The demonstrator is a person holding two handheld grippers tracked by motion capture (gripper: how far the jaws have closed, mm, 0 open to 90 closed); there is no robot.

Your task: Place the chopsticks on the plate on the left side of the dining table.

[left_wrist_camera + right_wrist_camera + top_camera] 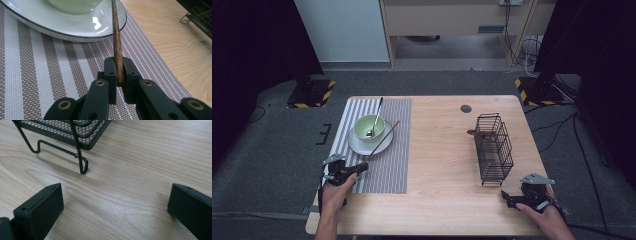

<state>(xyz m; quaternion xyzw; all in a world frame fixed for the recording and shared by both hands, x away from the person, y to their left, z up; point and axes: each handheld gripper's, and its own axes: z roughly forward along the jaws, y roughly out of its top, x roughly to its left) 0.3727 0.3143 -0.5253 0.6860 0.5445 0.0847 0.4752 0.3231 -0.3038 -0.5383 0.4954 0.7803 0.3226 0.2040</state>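
Chopstick (117, 42) is pinched at its butt end in the left gripper (357, 169), jaws closed tight on it. Its long axis runs toward the upper right of the high view, tip over the plate (357, 146) rim (contact unclear). Right gripper (510, 199), lower right on the counter (437, 165), jaws wide open, empty.

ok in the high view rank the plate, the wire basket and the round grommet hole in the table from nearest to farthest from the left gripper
1. The plate, on the striped mat just ahead of the left gripper, is nearest.
2. The round grommet hole, at the table's far middle.
3. The wire basket, on the right half near the right gripper, is a little farther than the hole at its middle.
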